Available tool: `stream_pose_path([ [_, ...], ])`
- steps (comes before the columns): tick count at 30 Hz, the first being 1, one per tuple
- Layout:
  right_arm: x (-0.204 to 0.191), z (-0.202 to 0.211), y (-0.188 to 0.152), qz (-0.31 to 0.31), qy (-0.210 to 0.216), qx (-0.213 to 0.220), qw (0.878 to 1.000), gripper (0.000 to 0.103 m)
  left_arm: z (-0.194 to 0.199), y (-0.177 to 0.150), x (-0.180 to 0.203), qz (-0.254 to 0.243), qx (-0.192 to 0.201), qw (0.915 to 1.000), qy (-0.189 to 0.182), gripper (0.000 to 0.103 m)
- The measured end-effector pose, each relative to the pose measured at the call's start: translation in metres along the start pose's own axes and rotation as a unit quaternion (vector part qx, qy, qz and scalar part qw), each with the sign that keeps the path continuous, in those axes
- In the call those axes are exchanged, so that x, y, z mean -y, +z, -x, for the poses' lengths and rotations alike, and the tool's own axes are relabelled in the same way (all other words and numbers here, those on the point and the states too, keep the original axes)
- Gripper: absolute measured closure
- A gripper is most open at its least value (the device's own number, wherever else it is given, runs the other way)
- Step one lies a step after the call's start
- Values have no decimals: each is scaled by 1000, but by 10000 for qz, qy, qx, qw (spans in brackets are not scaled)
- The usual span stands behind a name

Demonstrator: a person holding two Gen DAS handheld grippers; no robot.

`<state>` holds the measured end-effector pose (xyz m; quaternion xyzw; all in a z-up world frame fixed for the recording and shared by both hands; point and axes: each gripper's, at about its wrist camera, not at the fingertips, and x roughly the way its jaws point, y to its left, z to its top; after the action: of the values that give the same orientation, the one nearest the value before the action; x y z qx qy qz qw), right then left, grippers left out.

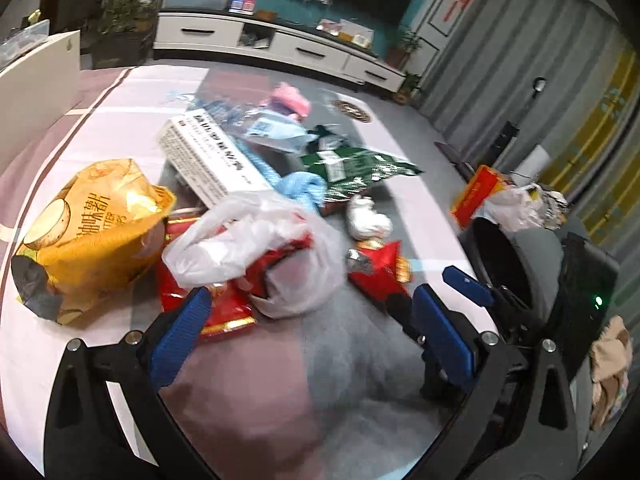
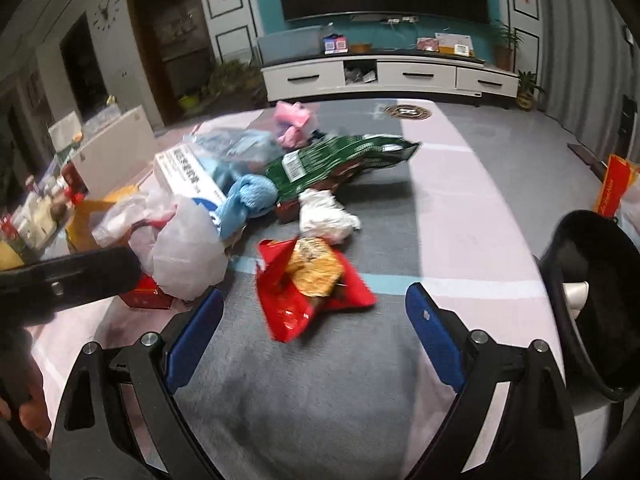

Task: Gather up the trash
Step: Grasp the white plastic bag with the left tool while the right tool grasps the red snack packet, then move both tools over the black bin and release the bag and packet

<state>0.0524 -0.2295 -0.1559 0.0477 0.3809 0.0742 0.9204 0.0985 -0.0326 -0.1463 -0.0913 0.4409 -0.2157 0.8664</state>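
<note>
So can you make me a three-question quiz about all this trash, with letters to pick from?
1. Where is the black bin?
A. right of the pile
B. left of the pile
C. on top of the pile

2. What colour is the big chip bag?
A. purple
B. yellow
C. black

3. How are the right gripper jaws?
A. shut on a bag
B. open, empty
C. holding a cup

Answers: 1 A, it sits at the right edge. 2 B, it is clearly yellow. 3 B, both blue pads stand wide apart, nothing between.

The room light is dim and even, with soft shadows. Both views are blurred by motion. The fisheye bends straight lines, and the corners go black.
</note>
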Motion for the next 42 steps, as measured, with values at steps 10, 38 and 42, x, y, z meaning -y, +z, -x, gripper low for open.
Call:
stream_pose_path([
  [10, -10, -24, 3, 188, -330, -137, 9992, 37, -26, 11, 3, 21, 74, 9998, 167, 17],
  [38, 49, 62, -11, -569, -256, 553, 9965, 78, 18, -20, 45, -446, 222, 9972, -556, 77],
  [42, 82, 74, -18, -920, -426, 574, 9932, 78, 8, -24, 73, -689, 76, 9956, -627, 77],
])
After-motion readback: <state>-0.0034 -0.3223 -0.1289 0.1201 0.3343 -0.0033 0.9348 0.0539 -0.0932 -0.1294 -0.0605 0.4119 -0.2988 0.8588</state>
